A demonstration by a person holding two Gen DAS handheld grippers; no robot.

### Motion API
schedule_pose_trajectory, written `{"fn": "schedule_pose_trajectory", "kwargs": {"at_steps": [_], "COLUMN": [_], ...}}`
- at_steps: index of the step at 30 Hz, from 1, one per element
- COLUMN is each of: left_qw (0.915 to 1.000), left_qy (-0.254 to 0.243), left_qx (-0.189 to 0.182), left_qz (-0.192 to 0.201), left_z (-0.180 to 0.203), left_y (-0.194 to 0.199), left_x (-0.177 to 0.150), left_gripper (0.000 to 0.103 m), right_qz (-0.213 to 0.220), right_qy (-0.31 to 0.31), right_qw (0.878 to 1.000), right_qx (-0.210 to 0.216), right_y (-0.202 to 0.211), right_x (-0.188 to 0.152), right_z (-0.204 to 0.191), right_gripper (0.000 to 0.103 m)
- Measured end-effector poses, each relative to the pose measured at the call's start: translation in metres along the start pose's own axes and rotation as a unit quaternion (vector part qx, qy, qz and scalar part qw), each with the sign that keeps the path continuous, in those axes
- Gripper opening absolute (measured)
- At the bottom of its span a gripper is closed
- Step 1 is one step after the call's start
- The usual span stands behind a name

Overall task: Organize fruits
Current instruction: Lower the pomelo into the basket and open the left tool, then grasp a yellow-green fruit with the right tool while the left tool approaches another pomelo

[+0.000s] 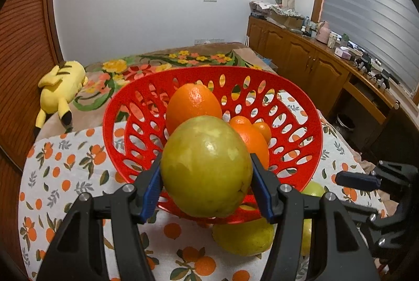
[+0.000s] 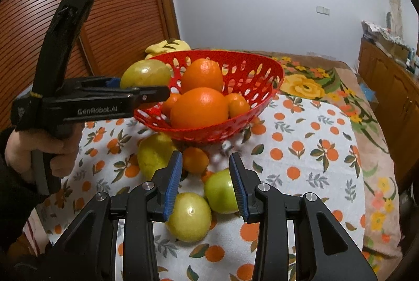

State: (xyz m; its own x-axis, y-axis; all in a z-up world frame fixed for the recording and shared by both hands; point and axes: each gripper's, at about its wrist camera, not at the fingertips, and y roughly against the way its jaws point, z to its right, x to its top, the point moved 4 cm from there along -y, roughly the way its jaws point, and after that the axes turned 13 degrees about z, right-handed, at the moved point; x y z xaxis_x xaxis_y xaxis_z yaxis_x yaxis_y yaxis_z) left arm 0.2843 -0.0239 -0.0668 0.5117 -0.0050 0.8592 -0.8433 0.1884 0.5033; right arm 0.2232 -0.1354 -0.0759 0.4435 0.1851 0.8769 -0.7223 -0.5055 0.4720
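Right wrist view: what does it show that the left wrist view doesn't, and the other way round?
Only the right wrist view: the right gripper open over a green apple, a small orange on the cloth, and the hand on the left gripper's handle.

Only the left wrist view: both pads of the left gripper pressing the pear, plus the cabinets.

Both: the red basket with oranges and the yellow toy.
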Motion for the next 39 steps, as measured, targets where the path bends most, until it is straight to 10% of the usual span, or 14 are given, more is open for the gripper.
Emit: {"fn": "schedule_pose_trajectory", "kwargs": {"at_steps": [18,39], "left_qw": [0.9983,0.9993], "left_qy": [0.001,0.006], "left_qx": [-0.017,-0.031], "left_qz": [0.055,0.022], "left_z": [-0.001,0.007], "left_y": [0.057,0.054], "left_x": [-0.012,-0.067], "left_gripper": [0.065,0.070], "right_qz": [-0.011,-0.040], "right_qy": [-0.015,-0.032], "right_qw": [1.000,0.999], "right_qx": [0.004,0.006], "right_y": [0.012,-0.002], "right_x": [-0.036,-0.060], "right_z": [-0.011,-0.012], "right_gripper": [0.045,0.054]}}
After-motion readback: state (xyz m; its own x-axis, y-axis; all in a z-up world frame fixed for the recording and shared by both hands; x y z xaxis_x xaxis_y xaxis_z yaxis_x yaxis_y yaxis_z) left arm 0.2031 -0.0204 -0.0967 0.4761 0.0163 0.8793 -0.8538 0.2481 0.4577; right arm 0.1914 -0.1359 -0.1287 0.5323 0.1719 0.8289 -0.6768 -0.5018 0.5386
